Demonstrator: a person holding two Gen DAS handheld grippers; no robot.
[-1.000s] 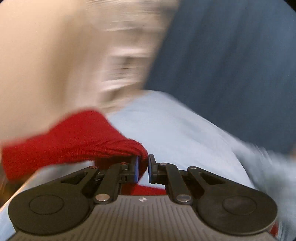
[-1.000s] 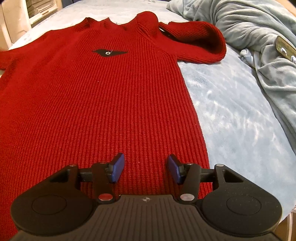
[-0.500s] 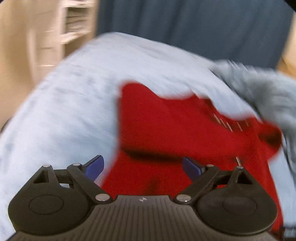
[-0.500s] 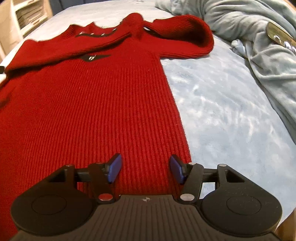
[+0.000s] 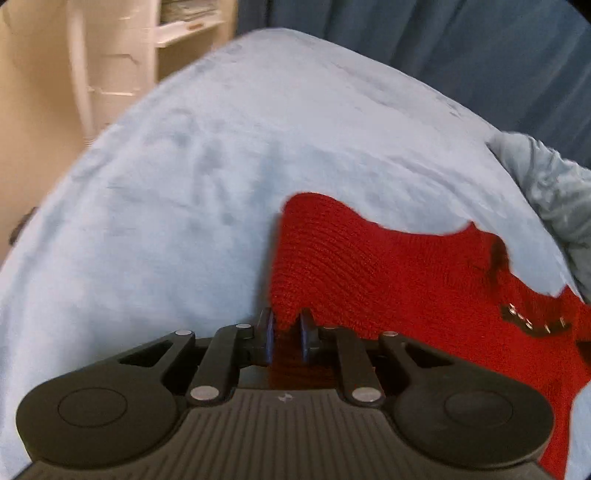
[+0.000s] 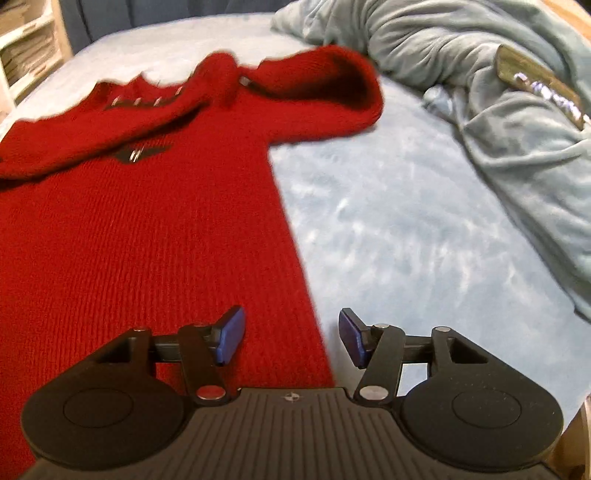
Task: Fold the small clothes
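By the left side of the bed (image 5: 155, 206), pale shelves (image 5: 184, 22) stand against a dark blue curtain (image 5: 443, 48). The light blue cover lies smooth there, and the red sweater (image 6: 140, 229) is spread flat on it, neck toward the far end. The left gripper (image 5: 286, 334) sits low at the sweater's left edge; its jaws have just been closing, and now they are pinched on a fold of the red knit, which bunches up between the blue pads (image 5: 266, 334). From that view the sweater runs off to the right, one corner lifted into a point on the cover.

The left sleeve lies folded in across the chest, over a small black patch (image 6: 142, 152) with a metal stud. Nearer the collar a row of small metal bits shows on a dark strip. The right sleeve curls back in a loop beside the collar, its cuff end hidden.

The right gripper (image 6: 290, 338) hangs over the sweater's right edge near the hem, its jaws apart with nothing between them; the left pad is above red knit, the right above bare cover. Further right a grey-green blanket (image 6: 498, 122) is heaped up, with a flat shiny object (image 6: 539, 86) lying on it, too blurred to make out.
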